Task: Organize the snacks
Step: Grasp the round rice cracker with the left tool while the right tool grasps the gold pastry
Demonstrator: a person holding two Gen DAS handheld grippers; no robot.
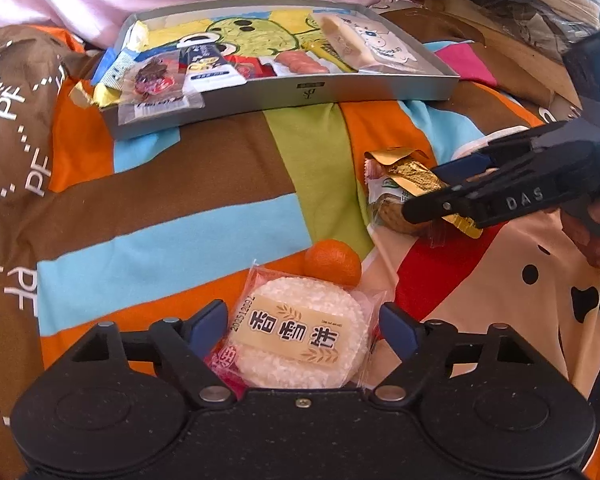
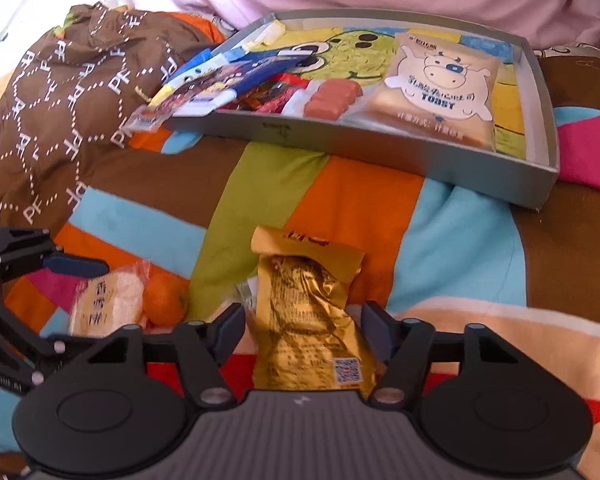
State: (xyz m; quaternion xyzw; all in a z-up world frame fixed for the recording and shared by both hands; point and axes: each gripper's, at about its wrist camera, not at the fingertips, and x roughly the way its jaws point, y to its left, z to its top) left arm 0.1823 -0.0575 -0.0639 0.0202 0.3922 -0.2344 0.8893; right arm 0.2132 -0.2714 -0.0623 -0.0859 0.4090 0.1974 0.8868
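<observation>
"TOAST" stands on the cow-printed bread packet [image 2: 440,92], "DAS" on the right gripper [image 1: 440,188], repeated "PF" on the brown cloth [image 2: 60,92], "香雪饼" on the rice cracker [image 1: 300,332]

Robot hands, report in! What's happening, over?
Left gripper open around round white rice cracker pack. Right gripper open around crinkled gold foil snack packet. Grey snack tray ahead, path clear. Over.
</observation>
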